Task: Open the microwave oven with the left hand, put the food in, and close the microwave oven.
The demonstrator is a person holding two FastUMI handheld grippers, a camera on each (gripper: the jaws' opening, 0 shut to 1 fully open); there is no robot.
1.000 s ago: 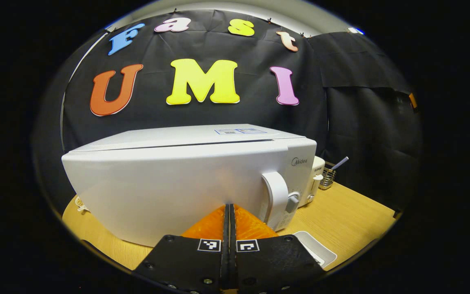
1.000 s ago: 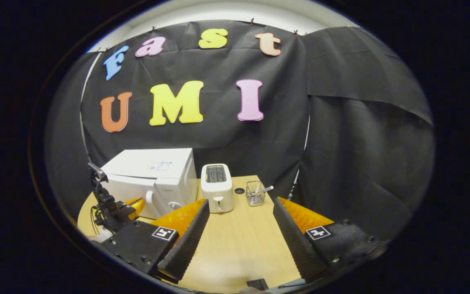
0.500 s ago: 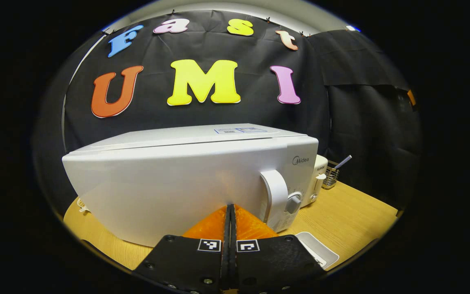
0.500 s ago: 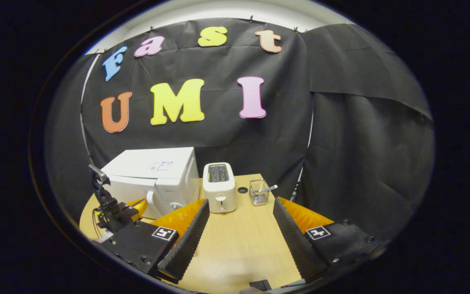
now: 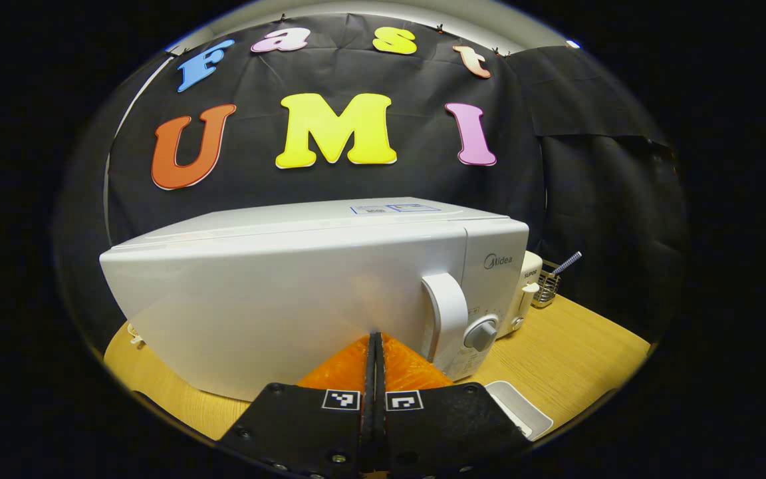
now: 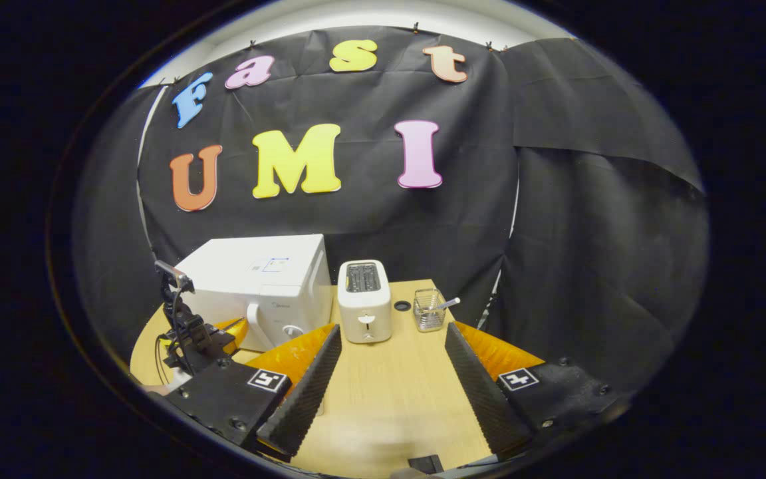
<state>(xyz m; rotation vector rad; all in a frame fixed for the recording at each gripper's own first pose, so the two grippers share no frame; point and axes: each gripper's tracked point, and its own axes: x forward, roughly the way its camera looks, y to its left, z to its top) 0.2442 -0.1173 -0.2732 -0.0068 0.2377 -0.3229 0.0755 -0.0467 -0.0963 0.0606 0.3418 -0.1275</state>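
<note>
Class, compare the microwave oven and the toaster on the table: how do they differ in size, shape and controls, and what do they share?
The microwave oven is far bigger and wider than the toaster, a narrow upright box. The microwave oven has a curved door handle and a round knob on its front; the toaster has two slots on top and a front lever. The microwave oven stands left of the toaster. Both are white and stand on the wooden table.

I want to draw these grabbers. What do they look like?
Each gripper, left and right, has two wedge-shaped fingers on black blocks with screws and small black-and-white square markers. The right one's inner faces are ribbed. Black cables hang on the left one.
</note>
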